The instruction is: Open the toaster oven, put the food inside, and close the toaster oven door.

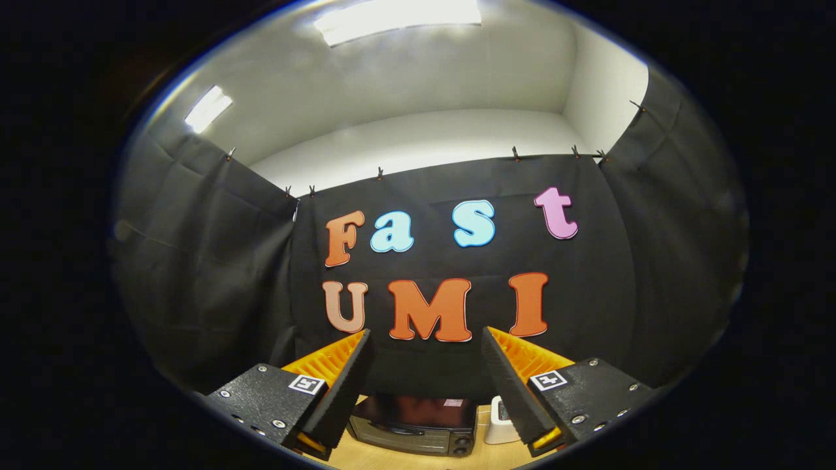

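Observation:
My gripper (428, 339) is held high and open, its two orange-and-black fingers (346, 378) spread wide with nothing between them. Far below and beyond the fingertips, a dark toaster oven (413, 424) stands on a light wooden table (483, 457), seen from above between the two fingers. Its door looks closed, with the handle along the front and knobs at its right end. The food is hidden from me.
A small white object (500, 423) stands on the table just right of the oven, partly behind the right finger. Black cloth walls close the booth at the back and on both sides.

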Motion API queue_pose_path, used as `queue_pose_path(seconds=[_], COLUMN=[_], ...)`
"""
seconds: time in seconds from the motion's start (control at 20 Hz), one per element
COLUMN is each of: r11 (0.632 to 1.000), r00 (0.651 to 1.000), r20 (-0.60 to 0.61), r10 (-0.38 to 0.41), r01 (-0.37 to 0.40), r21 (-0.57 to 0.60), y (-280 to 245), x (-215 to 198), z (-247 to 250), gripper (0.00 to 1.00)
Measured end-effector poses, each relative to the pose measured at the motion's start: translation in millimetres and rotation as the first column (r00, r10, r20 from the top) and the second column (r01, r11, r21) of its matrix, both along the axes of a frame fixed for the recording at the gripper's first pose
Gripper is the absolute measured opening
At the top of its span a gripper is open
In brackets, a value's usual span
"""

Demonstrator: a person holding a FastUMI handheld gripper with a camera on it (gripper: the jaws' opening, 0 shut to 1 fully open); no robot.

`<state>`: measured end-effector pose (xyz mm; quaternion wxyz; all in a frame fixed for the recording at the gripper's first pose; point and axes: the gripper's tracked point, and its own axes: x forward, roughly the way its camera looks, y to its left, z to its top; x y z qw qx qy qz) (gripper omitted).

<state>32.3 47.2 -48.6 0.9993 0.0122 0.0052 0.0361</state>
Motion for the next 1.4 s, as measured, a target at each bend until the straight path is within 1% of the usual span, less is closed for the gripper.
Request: queue_pose_path(seconds=[0.25, 0.5, 0.75, 0.9, 1.15, 1.4], r11=[0.999, 0.999, 1.0, 1.0, 0.998, 0.999], r00=[0.998, 0.987, 0.972, 0.957, 0.927, 0.896], r20=[-0.063, -0.161, -0.236, -0.291, -0.374, -0.444], r10=[0.021, 0.016, 0.005, 0.005, 0.012, -0.005], r01=[-0.019, -0.01, -0.002, -0.002, 0.01, 0.028], r21=[0.035, 0.042, 0.012, 0.01, 0.058, 0.045], y=[13.8, 29.0, 51.3, 65.8, 88.8, 102.4], x=[18.9, 38.9, 59.8, 74.0, 89.3, 97.6], z=[-55.4, -130.2, -200.3, -243.1, -310.0, -363.1], gripper=[0.98, 0.98, 0.98, 0.99, 0.99, 0.99])
